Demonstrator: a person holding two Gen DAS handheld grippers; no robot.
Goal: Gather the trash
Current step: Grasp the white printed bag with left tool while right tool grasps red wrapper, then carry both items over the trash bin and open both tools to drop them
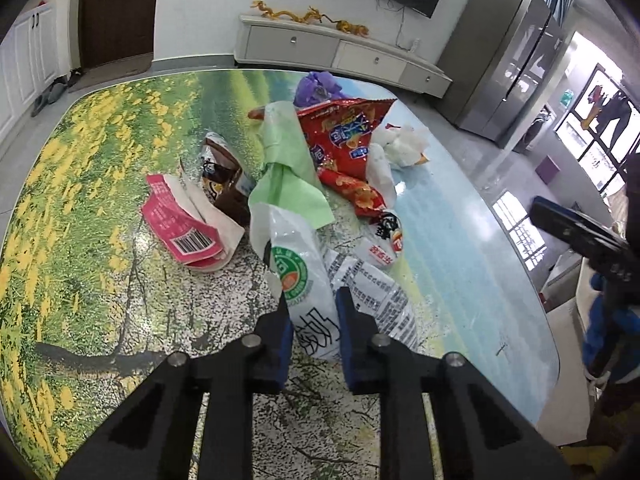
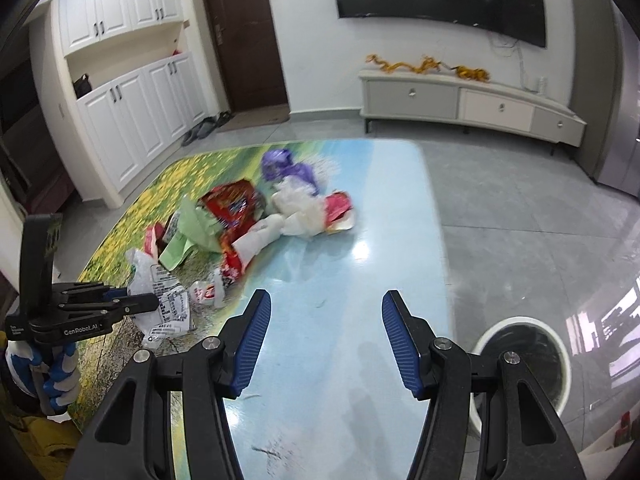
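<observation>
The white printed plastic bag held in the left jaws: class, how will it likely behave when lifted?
The white printed plastic bag looks thin and crumpled, so it will probably droop limply from the left gripper. It seems empty, likely very light. Its glossy film might slip, and its far end may drag the green wrapper.

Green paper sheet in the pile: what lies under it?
The green paper sheet drapes over a white plastic bag gripped by the left gripper; what lies beneath its middle is covered.

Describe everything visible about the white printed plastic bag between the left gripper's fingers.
The white printed plastic bag is thin, crinkled film with a green-and-orange round logo, large dark characters and a block of small black text. It lies limp on the landscape-print table, its near end clamped by the left gripper. Its far end meets the pale green plastic bag.
</observation>
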